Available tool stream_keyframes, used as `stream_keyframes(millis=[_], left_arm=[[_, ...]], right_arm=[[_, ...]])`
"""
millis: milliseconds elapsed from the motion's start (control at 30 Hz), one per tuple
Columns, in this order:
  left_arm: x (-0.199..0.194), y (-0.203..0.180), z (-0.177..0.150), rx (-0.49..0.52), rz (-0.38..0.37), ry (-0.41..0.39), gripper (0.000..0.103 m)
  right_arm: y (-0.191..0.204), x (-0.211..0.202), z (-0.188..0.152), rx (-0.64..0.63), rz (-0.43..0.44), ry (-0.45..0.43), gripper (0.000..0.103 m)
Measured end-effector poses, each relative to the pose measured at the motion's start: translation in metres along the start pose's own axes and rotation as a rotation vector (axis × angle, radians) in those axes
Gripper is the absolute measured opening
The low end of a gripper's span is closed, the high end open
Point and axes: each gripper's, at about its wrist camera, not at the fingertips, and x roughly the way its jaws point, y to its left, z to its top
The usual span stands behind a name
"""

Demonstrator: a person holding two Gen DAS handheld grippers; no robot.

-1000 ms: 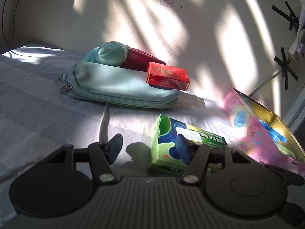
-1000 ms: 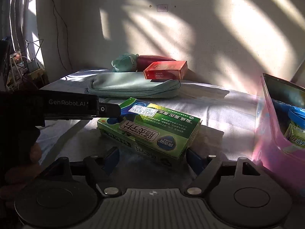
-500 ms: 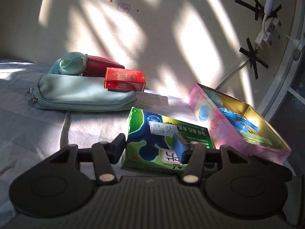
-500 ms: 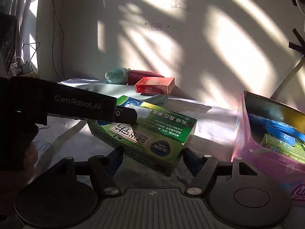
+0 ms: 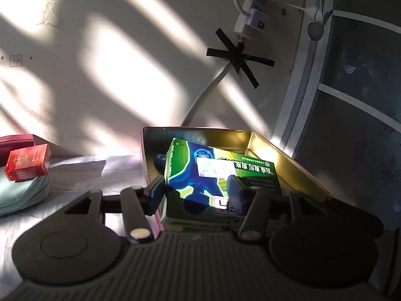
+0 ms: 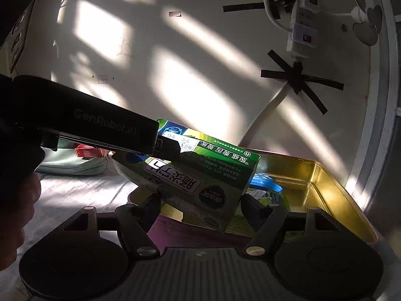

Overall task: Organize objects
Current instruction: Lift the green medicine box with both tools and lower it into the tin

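Both tools grip one green box [image 5: 220, 175]: left tool [image 5: 195, 193], right tool [image 6: 200, 205]. It hangs tilted over the open tin [image 6: 325, 183]

Between the black tongs of the left gripper [image 5: 195, 194] sits a green box [image 5: 215, 175] printed with a blue figure, a white label and white lettering. Beyond the tongs, the open tin [image 5: 263, 140] gleams gold inside. Far to their left lies a red carton [image 5: 26, 163] on a pale mint pouch [image 5: 22, 195]. Black tape crosses [image 5: 240, 59] mark the cream wall [image 5: 112, 75] above.
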Motion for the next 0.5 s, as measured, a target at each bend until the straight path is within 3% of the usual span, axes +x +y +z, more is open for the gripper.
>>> stream_keyframes(millis=[167, 267, 300, 367, 400, 500], left_arm=[[0.049, -0.025, 0.005, 0.009, -0.014, 0.098, 0.057], [0.083, -0.034, 0.006, 0.032, 0.009, 0.187, 0.057], [0.094, -0.035, 0.007, 0.031, 0.018, 0.206, 0.061], [0.106, -0.036, 0.012, 0.020, 0.006, 0.220, 0.069], [0.111, -0.037, 0.016, 0.010, 0.006, 0.219, 0.071], [0.124, -0.042, 0.030, 0.017, 0.075, 0.212, 0.073]], right_arm=[[-0.049, 0.023, 0.001, 0.133, 0.026, 0.091, 0.066], [-0.077, 0.053, 0.003, 0.232, 0.073, 0.205, 0.068], [-0.086, 0.061, 0.003, 0.272, 0.082, 0.225, 0.066], [-0.099, 0.069, 0.006, 0.332, 0.086, 0.227, 0.065], [-0.103, 0.072, 0.009, 0.346, 0.065, 0.220, 0.070], [-0.102, 0.066, 0.006, 0.366, -0.058, 0.120, 0.079]])
